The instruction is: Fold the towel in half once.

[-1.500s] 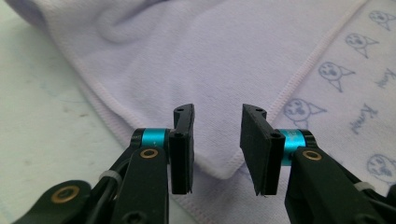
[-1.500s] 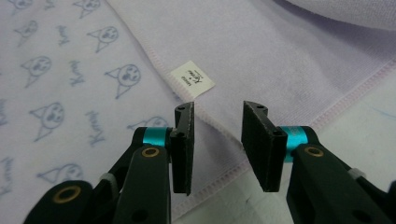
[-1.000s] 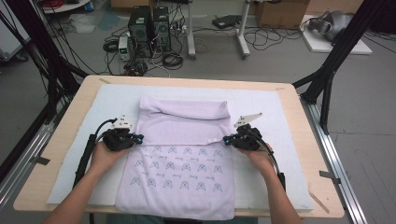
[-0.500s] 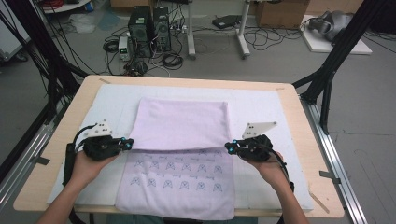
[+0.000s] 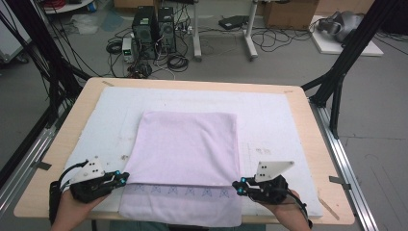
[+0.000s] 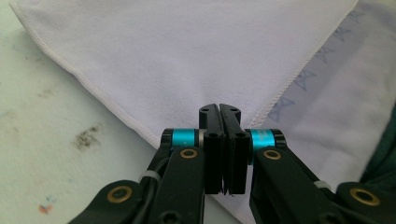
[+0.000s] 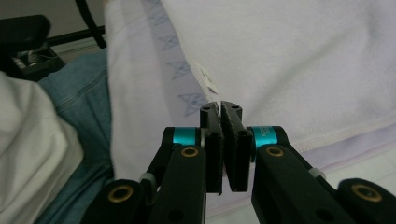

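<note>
While the lilac towel (image 5: 185, 163) lies at centre frame on the white mat (image 5: 269, 120), its far half is folded toward the bottom edge, leaving a patterned strip uncovered. Left gripper (image 5: 121, 178) and right gripper (image 5: 236, 185) flank the fold corners, jaws closed, seemingly gripping nothing; further folding probably remains.

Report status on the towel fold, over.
Left gripper and right gripper both shut, each at a near corner of the folded layer. Lilac towel folded toward the near edge, patterned strip uncovered. Nothing in the way.
</note>
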A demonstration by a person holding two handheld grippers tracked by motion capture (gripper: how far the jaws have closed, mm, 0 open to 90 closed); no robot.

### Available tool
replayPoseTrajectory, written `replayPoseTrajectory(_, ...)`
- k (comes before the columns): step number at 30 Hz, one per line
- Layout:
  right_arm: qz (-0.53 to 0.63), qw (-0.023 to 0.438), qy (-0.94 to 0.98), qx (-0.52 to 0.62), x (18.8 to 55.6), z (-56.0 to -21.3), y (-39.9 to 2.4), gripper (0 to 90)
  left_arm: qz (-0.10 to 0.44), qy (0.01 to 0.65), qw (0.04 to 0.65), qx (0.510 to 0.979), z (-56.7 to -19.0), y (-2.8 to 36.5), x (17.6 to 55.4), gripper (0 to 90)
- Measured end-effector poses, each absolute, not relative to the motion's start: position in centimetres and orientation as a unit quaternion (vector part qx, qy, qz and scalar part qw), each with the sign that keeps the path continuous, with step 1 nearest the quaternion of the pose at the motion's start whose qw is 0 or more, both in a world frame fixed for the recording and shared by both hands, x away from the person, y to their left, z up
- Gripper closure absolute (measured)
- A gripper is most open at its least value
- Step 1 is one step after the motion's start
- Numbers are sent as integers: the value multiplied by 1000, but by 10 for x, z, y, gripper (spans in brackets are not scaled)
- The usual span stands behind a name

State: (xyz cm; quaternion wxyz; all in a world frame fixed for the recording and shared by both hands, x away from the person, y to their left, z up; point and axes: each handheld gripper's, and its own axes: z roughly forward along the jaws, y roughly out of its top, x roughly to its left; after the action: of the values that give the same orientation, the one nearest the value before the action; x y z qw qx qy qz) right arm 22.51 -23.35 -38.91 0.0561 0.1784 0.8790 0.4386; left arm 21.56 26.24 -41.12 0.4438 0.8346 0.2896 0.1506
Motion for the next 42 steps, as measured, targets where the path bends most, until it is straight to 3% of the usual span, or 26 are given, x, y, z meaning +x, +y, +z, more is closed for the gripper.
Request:
replayPoseTrajectory(3,441,36,879,178,218,-397,-233,847,137,291,448,834,-416,263,206,859)
replayPoseTrajectory(5,445,23,875,187,220,-403,-234,740,135,297,445,834,-419,263,205,716)
replayPoseTrajectory(7,456,16,868,197,224,-406,-236,708,130,291,447,836,-420,261,205,679)
replayPoseTrajectory(14,424,17,885,189,235,-434,-223,668,108,272,423,858,-434,249,209,714)
replayPoseTrajectory(19,407,23,894,186,236,-445,-217,704,99,282,422,856,-445,250,212,750)
replayPoseTrajectory(25,400,24,898,182,236,-444,-216,863,110,282,421,855,-447,247,212,866)
replayPoseTrajectory(42,438,28,881,174,220,-408,-229,879,134,281,442,841,-416,254,180,897)
